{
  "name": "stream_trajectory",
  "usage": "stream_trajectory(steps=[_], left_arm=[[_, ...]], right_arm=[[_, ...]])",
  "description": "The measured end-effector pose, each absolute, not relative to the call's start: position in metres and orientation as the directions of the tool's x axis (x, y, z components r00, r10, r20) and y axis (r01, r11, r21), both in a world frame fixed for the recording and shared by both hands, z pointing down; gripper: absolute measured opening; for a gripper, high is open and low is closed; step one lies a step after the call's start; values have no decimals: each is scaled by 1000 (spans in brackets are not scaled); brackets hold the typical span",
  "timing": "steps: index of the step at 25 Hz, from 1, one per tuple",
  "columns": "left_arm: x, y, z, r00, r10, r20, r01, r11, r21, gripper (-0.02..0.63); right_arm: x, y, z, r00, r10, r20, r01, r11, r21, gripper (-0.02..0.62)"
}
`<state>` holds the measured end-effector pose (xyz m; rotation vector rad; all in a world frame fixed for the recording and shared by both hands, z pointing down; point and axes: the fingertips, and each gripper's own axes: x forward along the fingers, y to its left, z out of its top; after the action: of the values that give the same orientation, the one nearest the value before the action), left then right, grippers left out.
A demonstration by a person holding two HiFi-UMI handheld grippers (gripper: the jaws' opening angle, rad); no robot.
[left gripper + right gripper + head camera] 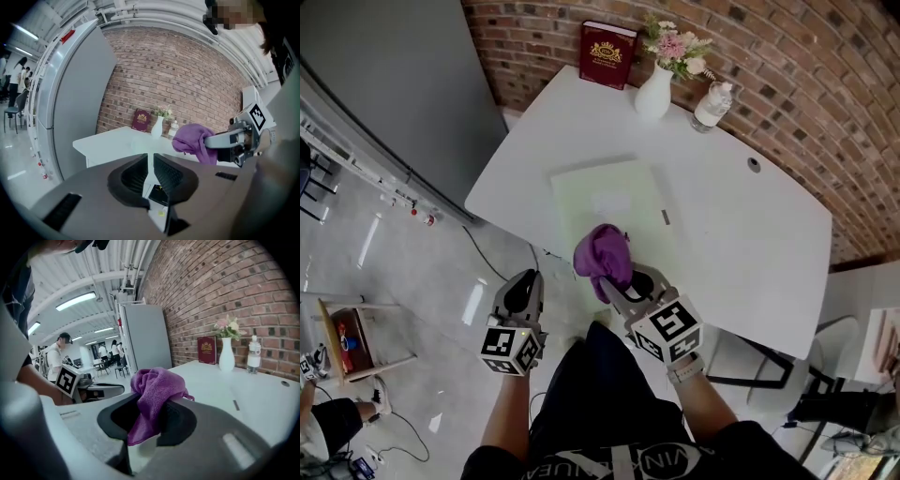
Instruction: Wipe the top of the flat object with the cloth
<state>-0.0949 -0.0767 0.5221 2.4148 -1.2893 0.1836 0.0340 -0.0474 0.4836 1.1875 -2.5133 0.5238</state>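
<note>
A pale green flat folder (614,208) lies on the white table (750,234), its near edge towards me. My right gripper (617,279) is shut on a bunched purple cloth (603,257) and holds it above the folder's near edge. In the right gripper view the cloth (152,394) bulges up from between the jaws. My left gripper (522,292) hangs off the table's near left side, over the floor, jaws shut and nothing in them. The left gripper view shows its jaws (150,174) nearly together and the cloth (194,141) in the other gripper to the right.
At the table's far edge stand a dark red book (607,54), a white vase with flowers (656,89) and a small clear bottle (712,105), all against the brick wall. A grey cabinet (384,84) stands left. A small dark strip (666,217) lies right of the folder.
</note>
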Motion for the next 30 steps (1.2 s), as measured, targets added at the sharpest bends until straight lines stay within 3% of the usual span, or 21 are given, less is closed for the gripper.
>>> stream_trajectory(steps=[7, 20, 21, 23, 30], left_arm=[[-94, -56, 527, 583, -757, 294, -810, -512, 287, 40], [-66, -36, 538, 675, -682, 280, -731, -570, 374, 43], [-61, -34, 540, 690, -666, 285, -718, -578, 387, 59], [-51, -30, 544, 716, -631, 299, -693, -590, 415, 162], [-20, -14, 569, 776, -523, 352, -622, -542, 565, 269]], right_arm=[[0, -13, 528, -617, -583, 528, -735, 667, -121, 97], [132, -14, 548, -370, -729, 576, -901, 433, -31, 97], [141, -14, 549, -352, -735, 579, -908, 417, -23, 97], [159, -13, 549, -320, -746, 583, -921, 389, -8, 97], [214, -7, 550, -192, -789, 584, -957, 283, 68, 97]])
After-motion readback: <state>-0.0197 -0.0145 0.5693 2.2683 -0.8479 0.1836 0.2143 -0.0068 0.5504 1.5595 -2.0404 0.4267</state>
